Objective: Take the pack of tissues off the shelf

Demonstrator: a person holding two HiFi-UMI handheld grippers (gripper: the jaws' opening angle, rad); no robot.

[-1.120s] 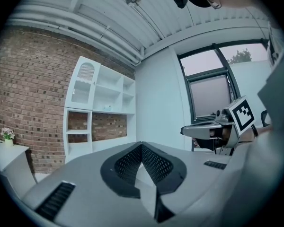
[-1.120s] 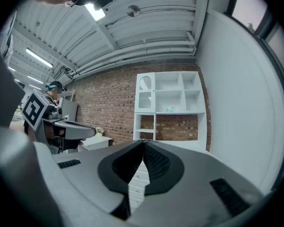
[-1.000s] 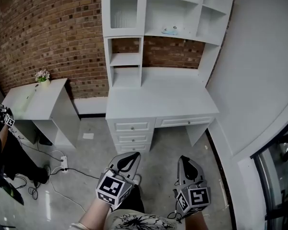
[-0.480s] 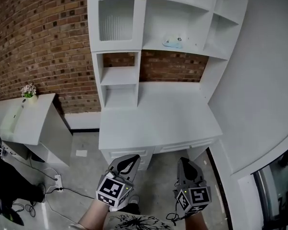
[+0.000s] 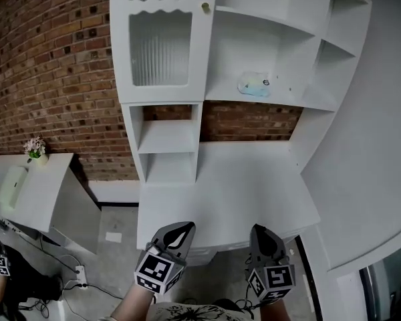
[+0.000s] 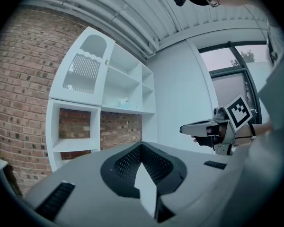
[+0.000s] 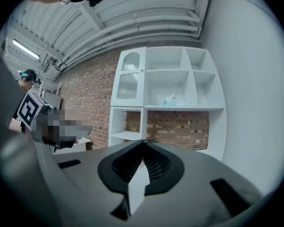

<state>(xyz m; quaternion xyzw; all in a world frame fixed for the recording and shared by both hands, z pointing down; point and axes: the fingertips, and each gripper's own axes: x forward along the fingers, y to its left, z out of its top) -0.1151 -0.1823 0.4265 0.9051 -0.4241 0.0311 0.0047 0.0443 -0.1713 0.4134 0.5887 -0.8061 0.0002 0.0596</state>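
My left gripper (image 5: 179, 230), right gripper (image 5: 259, 233): jaws together on both, nothing between, low at front edge of desk (image 5: 220, 186). Pack of tissues (image 5: 254, 84) well apart from both, lying on open middle shelf (image 5: 281, 102) of hutch. Likely light, soft, slippery wrap; I'd pinch across narrow sides. Left cubbies (image 5: 166, 136) bare. Ribbed-door cabinet (image 5: 159, 49): contents can't tell.

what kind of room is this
Likely a study corner staged in a workshop: a white desk with a shelf unit against a brick wall, and cables on a bare floor.
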